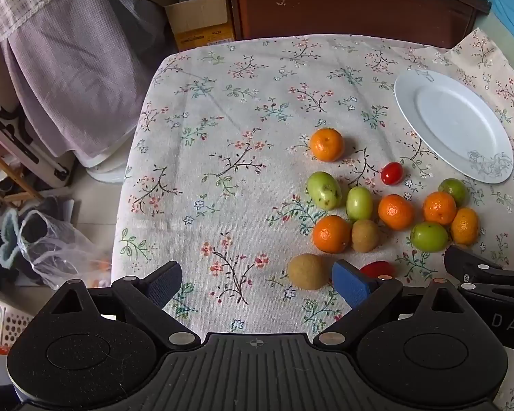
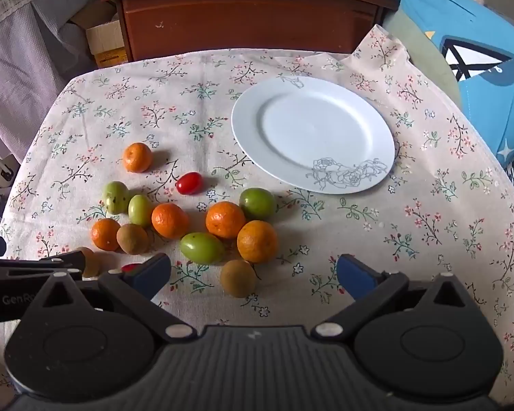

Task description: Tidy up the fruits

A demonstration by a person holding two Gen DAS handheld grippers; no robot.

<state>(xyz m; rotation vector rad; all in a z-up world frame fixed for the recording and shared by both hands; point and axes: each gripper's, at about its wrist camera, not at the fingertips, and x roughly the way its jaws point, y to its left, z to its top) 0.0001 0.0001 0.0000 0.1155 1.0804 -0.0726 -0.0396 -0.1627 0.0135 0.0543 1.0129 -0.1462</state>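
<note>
A table covered with a floral tablecloth (image 2: 428,226) holds loose fruit and one white plate (image 2: 311,89) with a grey rose drawing on its rim. Reading the right wrist view from left to right: the left gripper (image 1: 257,286) enters at the far left edge, low over the cloth, with a brown kiwi (image 2: 92,261) and a red cherry tomato (image 2: 131,267) partly hidden behind its finger. Next comes the main cluster of fruit in the left half of the table. There are five oranges: one (image 2: 137,157) lying alone toward the back, and four among the cluster, at (image 2: 105,234), (image 2: 169,220), (image 2: 225,219) and (image 2: 257,241). There are four green fruits, at (image 2: 115,197), (image 2: 140,210), (image 2: 202,247) and (image 2: 258,203). There are three kiwis in all; the other two lie at (image 2: 132,238) and (image 2: 238,278). There are two cherry tomatoes; the second (image 2: 188,182) lies apart, behind the cluster. The plate sits to the right of the fruit, toward the back, with nothing on it. The right gripper (image 2: 253,274) hangs above the near edge of the table, tilted steeply downward, its blue-padded fingers (image 2: 354,275) spread wide with nothing gripped; the nearest kiwi lies on the cloth between them, untouched. The left gripper is likewise tilted downward with its fingers spread wide over bare cloth, gripping nothing.
</note>
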